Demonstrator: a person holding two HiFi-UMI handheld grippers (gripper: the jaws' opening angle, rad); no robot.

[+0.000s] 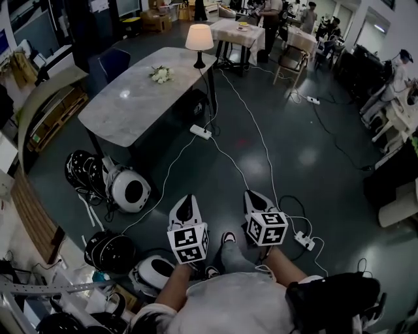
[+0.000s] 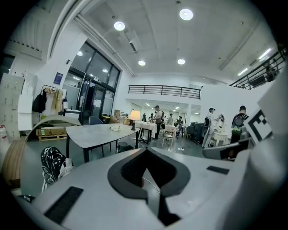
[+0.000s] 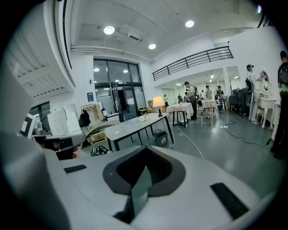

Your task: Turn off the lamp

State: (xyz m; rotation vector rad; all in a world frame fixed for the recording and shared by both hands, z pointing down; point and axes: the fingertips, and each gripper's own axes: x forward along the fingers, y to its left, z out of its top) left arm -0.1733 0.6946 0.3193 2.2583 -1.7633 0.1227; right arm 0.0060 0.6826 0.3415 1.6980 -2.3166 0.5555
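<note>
A lit table lamp (image 1: 199, 43) with a pale shade and dark stem stands at the far end of a grey marble-topped table (image 1: 140, 98). It shows small and glowing in the left gripper view as the lamp (image 2: 134, 117) and in the right gripper view as the lamp (image 3: 158, 104). My left gripper (image 1: 185, 207) and right gripper (image 1: 258, 201) are held close to my body, far short of the table. Both are shut with nothing between the jaws. Both point toward the table.
A white flower bunch (image 1: 160, 74) lies on the table. A power strip (image 1: 200, 132) and white cables (image 1: 251, 124) cross the dark floor. Several helmets (image 1: 108, 182) lie at the left. A blue chair (image 1: 113, 63) stands behind the table. People (image 1: 269, 16) stand by far tables.
</note>
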